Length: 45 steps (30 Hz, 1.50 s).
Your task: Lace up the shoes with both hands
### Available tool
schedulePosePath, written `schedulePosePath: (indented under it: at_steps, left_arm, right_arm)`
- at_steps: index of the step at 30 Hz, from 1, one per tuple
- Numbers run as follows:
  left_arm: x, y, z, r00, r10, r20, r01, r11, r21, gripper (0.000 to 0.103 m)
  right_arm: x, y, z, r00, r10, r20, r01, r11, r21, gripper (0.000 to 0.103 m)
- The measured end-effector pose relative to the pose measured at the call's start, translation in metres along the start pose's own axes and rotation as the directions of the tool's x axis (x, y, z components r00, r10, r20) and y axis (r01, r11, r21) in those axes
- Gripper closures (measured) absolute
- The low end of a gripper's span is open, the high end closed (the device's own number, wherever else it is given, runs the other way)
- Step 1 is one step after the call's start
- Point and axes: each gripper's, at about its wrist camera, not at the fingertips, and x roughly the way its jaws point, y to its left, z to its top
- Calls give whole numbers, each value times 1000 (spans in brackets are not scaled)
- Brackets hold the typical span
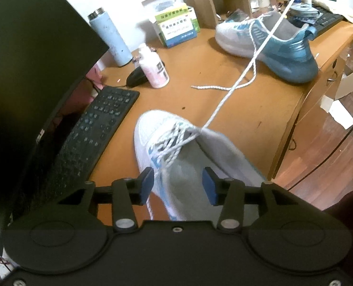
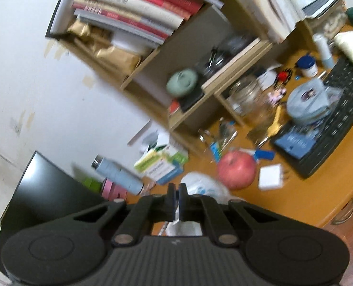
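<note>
A white shoe with blue trim (image 1: 176, 147) lies on the wooden desk (image 1: 224, 104), just ahead of my left gripper (image 1: 178, 186). That gripper is open, its blue pads (image 1: 148, 186) standing either side of the shoe's grey opening without pressing on it. A white lace (image 1: 248, 66) runs taut from the shoe's eyelets up to the top right corner. My right gripper (image 2: 176, 200) is shut, with a bit of white lace showing between its pads. A second blue and white shoe (image 1: 267, 45) stands farther back, its loose lace (image 1: 214, 87) trailing on the desk.
A dark monitor (image 1: 33, 71) and a black keyboard (image 1: 93, 131) fill the left. A pale blue flask (image 1: 109, 38), a pink-white bottle (image 1: 152, 66), a mouse (image 1: 136, 78) and boxes (image 1: 176, 26) stand behind. The desk edge (image 1: 293, 124) drops off at the right. An apple (image 2: 236, 169) lies near the shelf (image 2: 200, 88).
</note>
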Motion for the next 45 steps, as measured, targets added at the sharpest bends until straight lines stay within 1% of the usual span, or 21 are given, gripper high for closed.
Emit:
schedulePosePath:
  at_steps: [4, 7, 10, 12, 14, 15, 18, 20, 24, 25, 26, 28, 31, 34, 35, 36, 37, 39, 41, 42, 45]
  left_arm:
    - [-5, 7, 3, 1000, 11, 12, -11, 1000, -24, 58]
    - [-18, 12, 11, 998, -23, 50, 26, 998, -55, 58]
    - [-33, 18, 24, 986, -118, 120, 130, 987, -100, 58]
    - [-40, 18, 32, 971, -182, 154, 202, 971, -126, 58]
    - [-46, 18, 38, 955, -238, 178, 264, 954, -144, 58]
    - [-48, 17, 41, 945, -265, 191, 295, 943, -152, 58]
    - [-54, 16, 49, 916, -332, 226, 373, 912, -171, 64]
    - [-54, 15, 50, 919, -323, 226, 364, 915, -173, 76]
    - [-53, 15, 50, 928, -301, 222, 341, 925, -171, 84]
    - [-53, 15, 50, 929, -297, 220, 336, 927, -165, 90]
    - [-53, 15, 50, 932, -288, 219, 324, 933, -156, 103]
    - [-53, 14, 49, 934, -278, 223, 313, 939, -140, 102]
    - [-51, 22, 48, 935, -262, 239, 309, 933, -185, 102]
    - [-47, 37, 43, 933, -263, 247, 327, 905, -273, 102]
    - [-46, 42, 42, 932, -261, 252, 332, 893, -303, 102]
    - [-44, 48, 40, 930, -263, 258, 344, 873, -347, 102]
    - [-42, 54, 38, 925, -274, 263, 360, 851, -382, 102]
    - [-40, 62, 35, 916, -291, 277, 390, 806, -444, 102]
    - [-38, 69, 33, 902, -315, 294, 425, 758, -494, 102]
    - [-37, 72, 32, 893, -329, 306, 446, 731, -517, 102]
    - [-39, 74, 32, 879, -355, 320, 477, 695, -538, 102]
  right_arm:
    - [6, 6, -5, 997, 51, -53, -51, 999, 0, 101]
    - [27, 34, -32, 970, 140, -198, -152, 987, -49, 100]
    - [54, 66, -70, 911, 221, -348, -261, 963, -72, 100]
    - [72, 86, -92, 864, 263, -429, -326, 942, -79, 100]
    - [82, 101, -107, 828, 286, -482, -371, 925, -87, 100]
    - [88, 112, -117, 801, 294, -521, -401, 910, -103, 100]
    - [95, 127, -131, 762, 296, -576, -442, 887, -130, 100]
    - [98, 139, -141, 730, 290, -619, -479, 863, -160, 100]
    - [96, 153, -149, 698, 279, -659, -522, 829, -202, 100]
    - [96, 154, -150, 696, 279, -662, -525, 826, -204, 100]
    - [96, 155, -150, 697, 278, -661, -526, 824, -209, 99]
    - [95, 156, -149, 699, 277, -660, -528, 822, -214, 96]
    - [92, 154, -144, 701, 298, -648, -527, 829, -189, 93]
    - [90, 151, -137, 723, 309, -618, -513, 839, -180, 79]
    - [89, 151, -136, 734, 305, -607, -507, 841, -190, 68]
    - [87, 153, -137, 744, 289, -602, -510, 828, -232, 57]
    - [85, 157, -139, 755, 270, -597, -513, 811, -282, 55]
    - [80, 163, -143, 771, 238, -591, -521, 770, -370, 55]
    - [73, 179, -160, 797, 179, -577, -534, 655, -534, 56]
    - [71, 187, -172, 807, 147, -572, -541, 575, -614, 56]
    - [72, 200, -197, 817, 99, -568, -550, 431, -715, 61]
